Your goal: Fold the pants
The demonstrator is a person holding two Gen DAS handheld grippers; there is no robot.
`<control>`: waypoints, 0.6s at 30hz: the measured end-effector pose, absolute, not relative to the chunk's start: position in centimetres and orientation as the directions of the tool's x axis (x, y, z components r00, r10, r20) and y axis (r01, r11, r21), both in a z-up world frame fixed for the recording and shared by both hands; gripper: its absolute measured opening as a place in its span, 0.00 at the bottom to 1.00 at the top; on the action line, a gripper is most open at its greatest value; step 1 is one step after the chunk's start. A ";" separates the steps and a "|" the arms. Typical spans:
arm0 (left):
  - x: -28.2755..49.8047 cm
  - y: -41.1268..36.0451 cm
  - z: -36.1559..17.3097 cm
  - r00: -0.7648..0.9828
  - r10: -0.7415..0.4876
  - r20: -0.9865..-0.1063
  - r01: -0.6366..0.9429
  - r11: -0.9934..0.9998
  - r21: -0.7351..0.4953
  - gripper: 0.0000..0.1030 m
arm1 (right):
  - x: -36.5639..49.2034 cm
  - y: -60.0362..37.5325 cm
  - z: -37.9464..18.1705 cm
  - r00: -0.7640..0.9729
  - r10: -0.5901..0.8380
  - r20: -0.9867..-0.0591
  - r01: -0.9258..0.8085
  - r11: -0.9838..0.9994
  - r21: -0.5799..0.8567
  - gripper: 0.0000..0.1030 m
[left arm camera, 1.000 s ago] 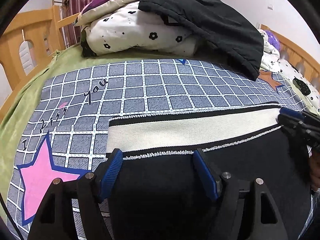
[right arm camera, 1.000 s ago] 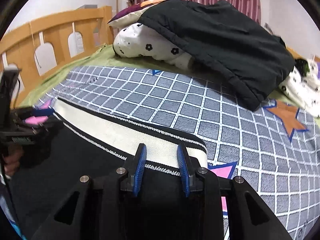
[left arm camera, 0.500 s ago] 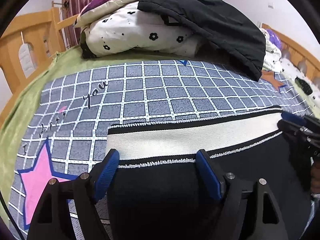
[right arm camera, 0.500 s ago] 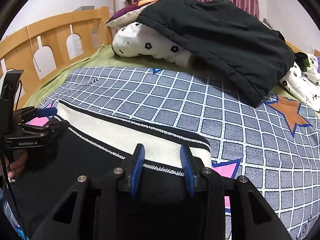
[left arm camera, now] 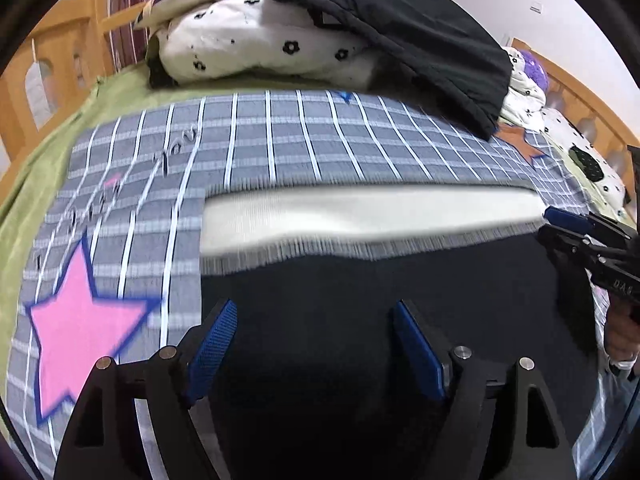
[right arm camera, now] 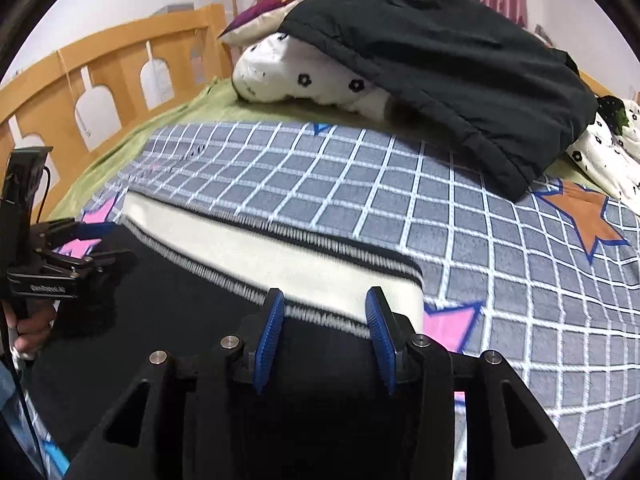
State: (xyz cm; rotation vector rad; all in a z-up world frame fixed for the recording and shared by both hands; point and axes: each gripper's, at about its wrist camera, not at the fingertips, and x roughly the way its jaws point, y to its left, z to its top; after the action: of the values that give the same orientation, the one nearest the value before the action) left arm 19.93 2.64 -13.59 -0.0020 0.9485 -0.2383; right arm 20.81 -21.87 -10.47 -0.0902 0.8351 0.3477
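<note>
Pants (left arm camera: 360,300) lie flat on the bed, on a grey checked blanket (left arm camera: 280,148), with the cream waistband (left arm camera: 360,212) turned away from us.

Left wrist view: we see the left hand-held gripper (left arm camera: 312,344) above the black fabric near the left end of the waistband. Its blue pads (left arm camera: 212,340) stand wide apart and grip nothing; the cloth lies under them, not pinched. The picture is motion-blurred. At the right edge, the right hand-held gripper (left arm camera: 560,224) sits at the other end of the waistband, with a hand (left arm camera: 620,336) below it. Behind the blanket, a black jacket (left arm camera: 420,36) lies over a white flowered quilt (left arm camera: 260,48). A pink star (left arm camera: 76,340) is printed on the blanket at lower left.

Right wrist view: we see the right hand-held gripper (right arm camera: 326,320) at the right end of the waistband (right arm camera: 300,264). Its jaws have just been opening and now stand partly apart, with the waistband edge showing between the pads (right arm camera: 272,324), which do not press on it. The left hand-held gripper (right arm camera: 92,244) appears at the left edge, over the pants (right arm camera: 180,320). A wooden bed rail (right arm camera: 100,76) runs along the far left, and an orange star (right arm camera: 588,216) marks the blanket (right arm camera: 360,184) at right.
</note>
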 end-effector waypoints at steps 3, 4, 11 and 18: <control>17.1 2.3 -13.8 0.545 -0.197 -0.815 0.223 0.971 -0.086 0.76 | 18.2 -22.7 -10.3 0.585 0.291 -0.757 -0.340 0.935 0.097 0.51; 16.2 2.0 -13.7 0.548 -0.188 -0.815 0.230 0.971 -0.069 0.76 | 17.1 -22.8 -10.4 0.583 0.280 -0.763 -0.340 0.937 0.084 0.51; 8.1 2.6 -13.9 0.540 -0.231 -0.809 0.237 0.964 -0.117 0.76 | 9.6 -21.9 -10.8 0.596 0.213 -0.774 -0.334 0.943 0.002 0.51; 2.0 4.8 -14.7 0.521 -0.236 -0.820 0.229 0.964 -0.132 0.76 | 4.4 -22.0 -11.6 0.577 0.196 -0.793 -0.322 0.947 0.000 0.51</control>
State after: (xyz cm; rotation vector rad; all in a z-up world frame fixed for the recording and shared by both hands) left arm 2.04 4.83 -14.71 -0.0082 0.9845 -0.2786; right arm 4.39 -21.95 -11.63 -0.1502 0.9065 0.3047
